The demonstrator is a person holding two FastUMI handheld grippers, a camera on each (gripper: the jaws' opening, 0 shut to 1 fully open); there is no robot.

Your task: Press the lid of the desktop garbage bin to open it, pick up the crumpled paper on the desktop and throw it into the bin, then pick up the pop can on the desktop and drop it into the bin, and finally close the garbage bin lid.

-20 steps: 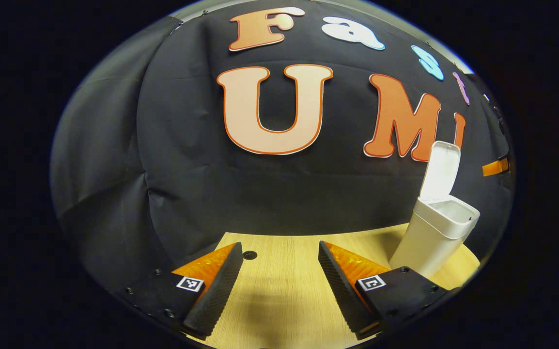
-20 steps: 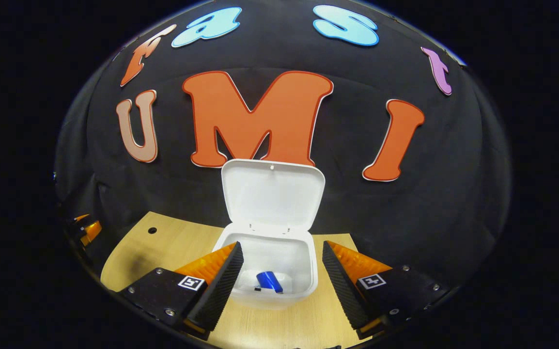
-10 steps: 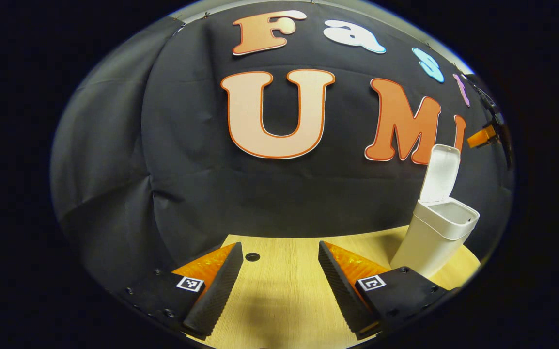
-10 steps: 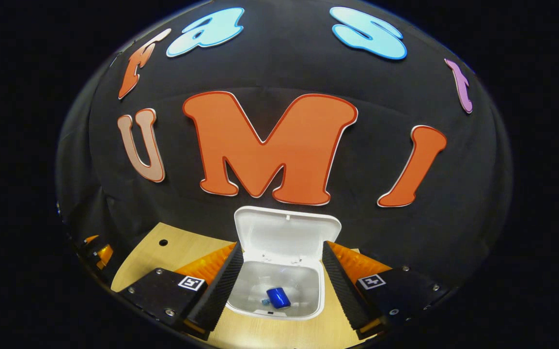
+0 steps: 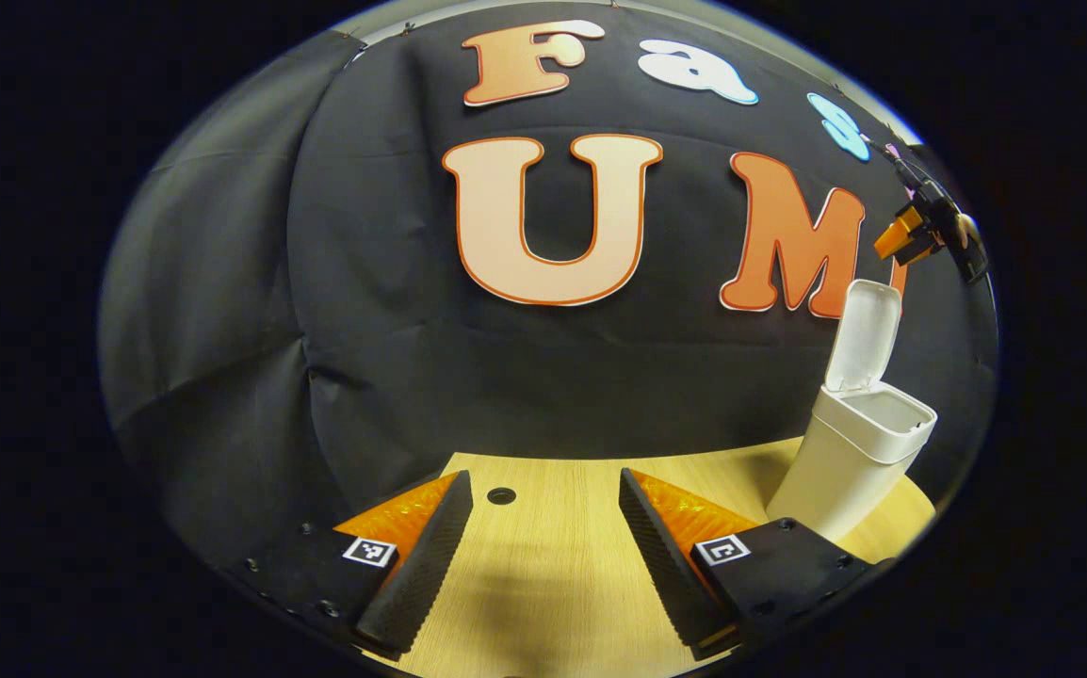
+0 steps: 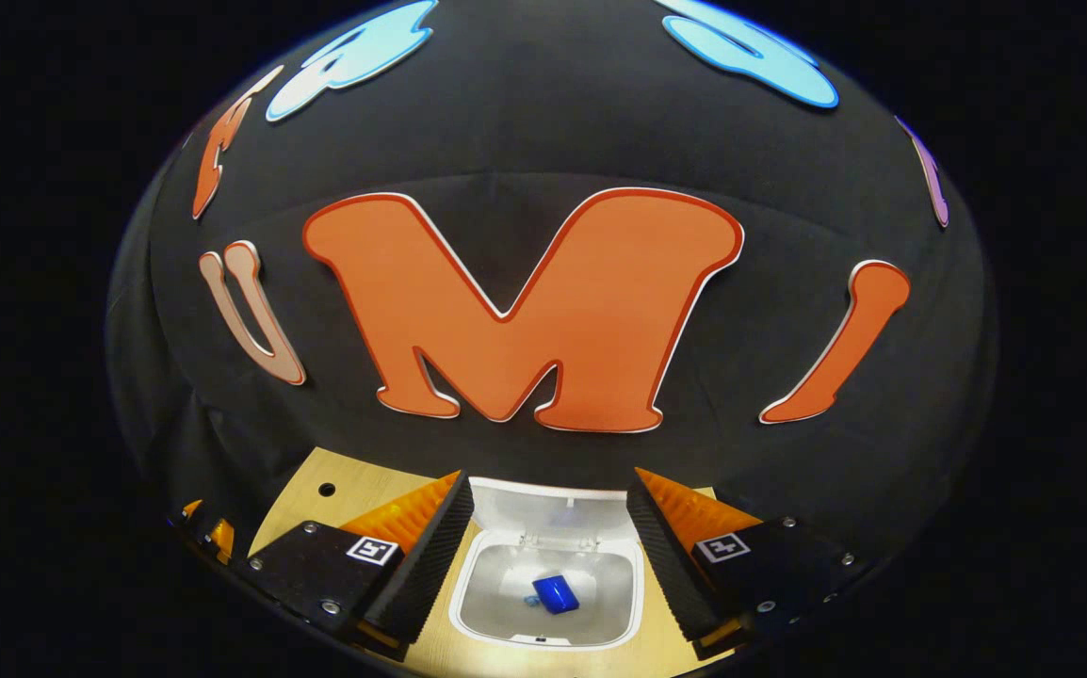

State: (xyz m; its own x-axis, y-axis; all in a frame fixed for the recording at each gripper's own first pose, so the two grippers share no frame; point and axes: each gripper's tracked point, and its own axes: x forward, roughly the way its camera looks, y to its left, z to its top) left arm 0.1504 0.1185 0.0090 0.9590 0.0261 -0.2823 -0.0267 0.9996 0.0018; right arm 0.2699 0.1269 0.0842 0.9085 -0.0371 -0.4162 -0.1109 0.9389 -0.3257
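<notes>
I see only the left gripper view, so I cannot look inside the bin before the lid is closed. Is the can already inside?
Observer: Yes. In the right gripper view, a blue can lies on the bottom of the bin.
Operator: Does the right gripper hold anything?
Observer: No. The right gripper has its jaws open and nothing between them.
Operator: Where is it relative to the bin?
Observer: It looks down into the opening from above. The raised lid stands at the far edge of the opening, close to the jaw tips.
</notes>
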